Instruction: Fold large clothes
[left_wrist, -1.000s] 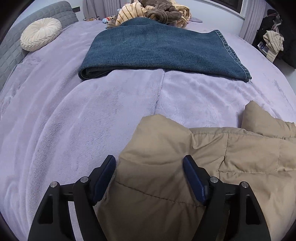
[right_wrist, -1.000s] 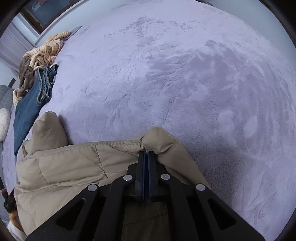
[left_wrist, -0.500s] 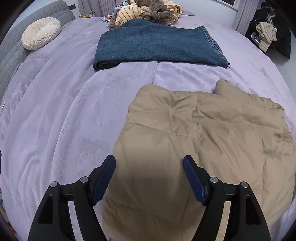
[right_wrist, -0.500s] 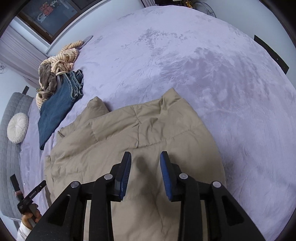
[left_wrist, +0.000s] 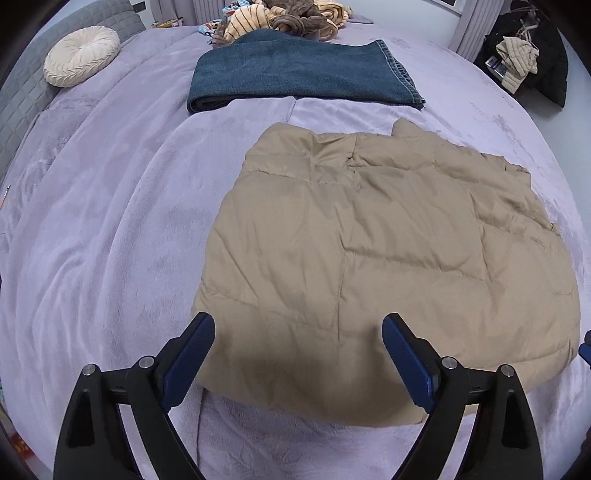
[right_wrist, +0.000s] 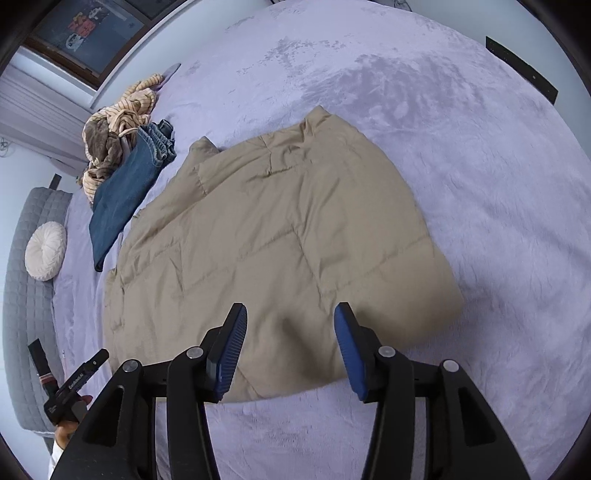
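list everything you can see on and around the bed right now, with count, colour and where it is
puffer jacket: 1, tan, folded flat mid-bed, nearest the grippers
jeans: 1, dark blue, folded, beyond the jacket
pile of clothes: 1, brown and striped cream, behind the jeans
round cushion: 1, cream, against the headboard
headboard: 1, grey quilted, along the bed's edge
bed cover: 1, lilac plush, under everything
clothes on dark furniture: beige, off the bed, far right in the left wrist view
left gripper: black with blue fingers, open, just opened further, empty
right gripper: same, open, just opened further, empty
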